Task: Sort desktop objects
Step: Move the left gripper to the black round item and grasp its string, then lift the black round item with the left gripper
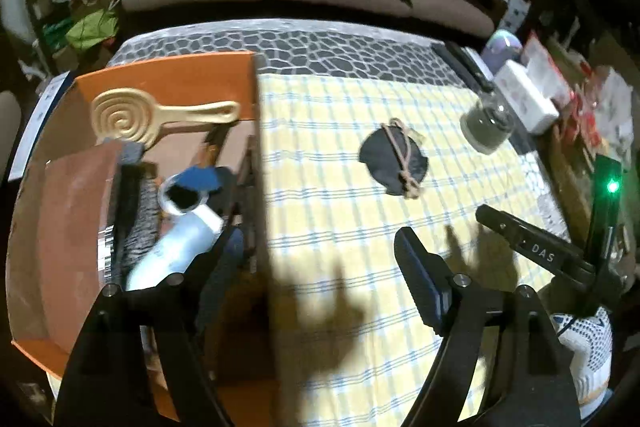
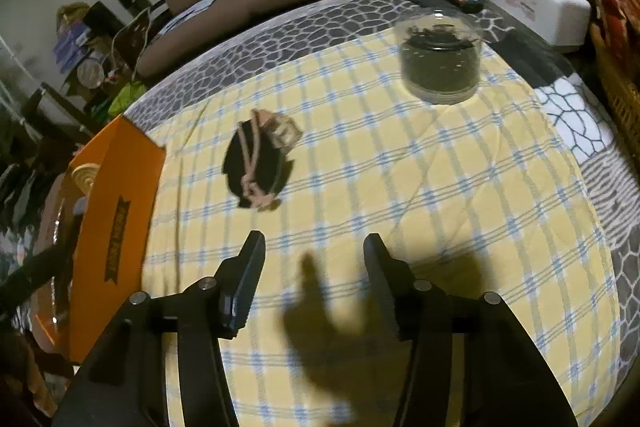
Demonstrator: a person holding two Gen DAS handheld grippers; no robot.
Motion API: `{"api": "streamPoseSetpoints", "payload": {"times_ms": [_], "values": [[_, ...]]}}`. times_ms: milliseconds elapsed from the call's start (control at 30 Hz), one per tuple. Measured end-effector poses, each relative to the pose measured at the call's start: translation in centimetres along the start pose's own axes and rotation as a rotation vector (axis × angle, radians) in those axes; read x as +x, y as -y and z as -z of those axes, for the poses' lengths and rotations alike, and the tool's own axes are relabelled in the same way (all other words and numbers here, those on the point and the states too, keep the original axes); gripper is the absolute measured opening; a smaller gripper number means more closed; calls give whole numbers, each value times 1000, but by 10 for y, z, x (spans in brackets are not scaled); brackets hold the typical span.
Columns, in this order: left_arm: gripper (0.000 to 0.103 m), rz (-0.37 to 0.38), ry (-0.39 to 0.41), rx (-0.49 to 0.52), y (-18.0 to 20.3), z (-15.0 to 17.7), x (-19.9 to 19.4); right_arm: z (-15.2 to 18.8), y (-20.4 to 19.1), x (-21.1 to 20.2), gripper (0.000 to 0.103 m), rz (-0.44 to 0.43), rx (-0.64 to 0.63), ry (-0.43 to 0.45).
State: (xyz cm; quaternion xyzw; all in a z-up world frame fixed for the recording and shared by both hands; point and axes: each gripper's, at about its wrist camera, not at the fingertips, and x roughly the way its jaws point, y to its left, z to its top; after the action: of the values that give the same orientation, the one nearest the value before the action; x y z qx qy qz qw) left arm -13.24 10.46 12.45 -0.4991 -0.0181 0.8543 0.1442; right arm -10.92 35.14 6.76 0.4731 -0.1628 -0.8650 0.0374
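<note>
Lying ahead and slightly left of the right tool (image 2: 314,281) — the nearer one, jaws apart, empty — the black cord-wrapped disc (image 2: 256,163) rests on the desk; left tool (image 1: 320,259) gapes empty.

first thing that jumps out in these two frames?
The orange box at the table's left edge, already holding a cream spiral paddle, a pale bottle and a dark brush. Next, out on the yellow checked cloth, a black disc tied with tan cord near the middle and a glass jar of dark stuff further right.
</note>
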Motion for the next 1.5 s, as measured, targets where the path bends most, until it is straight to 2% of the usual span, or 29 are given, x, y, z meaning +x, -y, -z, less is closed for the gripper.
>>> {"api": "streamPoseSetpoints", "payload": {"times_ms": [167,367,500,700,833,867,900,933,1033,1067,1200,1400,1500], "values": [[80,9,-26,24,32,-12,26,-6,21,1,57,16,16,20],[80,7,-92,26,62,-26,81,-9,55,7,58,29,66,28],[80,-69,-101,75,84,-30,119,-13,75,9,58,41,100,37],[80,-222,-55,211,114,-28,158,-15,82,7,58,27,112,48],[81,-271,-19,271,124,-27,169,-16,75,7,58,26,84,48],[78,-275,-15,280,125,-28,169,-16,73,7,58,26,80,48],[71,-263,-14,281,124,-29,169,-16,72,7,58,24,77,48],[46,-241,-18,271,123,-30,168,-16,71,7,58,23,77,49],[25,-242,-16,272,123,-32,161,-16,67,7,58,19,74,48],[22,-232,-14,268,123,-32,158,-16,66,6,58,17,72,48],[18,-161,-18,203,111,-38,143,-17,61,6,58,10,65,47],[15,1,-16,64,83,-45,109,-17,53,4,58,0,50,46],[14,34,-19,24,71,-50,99,-17,52,3,58,-5,51,47]]}}
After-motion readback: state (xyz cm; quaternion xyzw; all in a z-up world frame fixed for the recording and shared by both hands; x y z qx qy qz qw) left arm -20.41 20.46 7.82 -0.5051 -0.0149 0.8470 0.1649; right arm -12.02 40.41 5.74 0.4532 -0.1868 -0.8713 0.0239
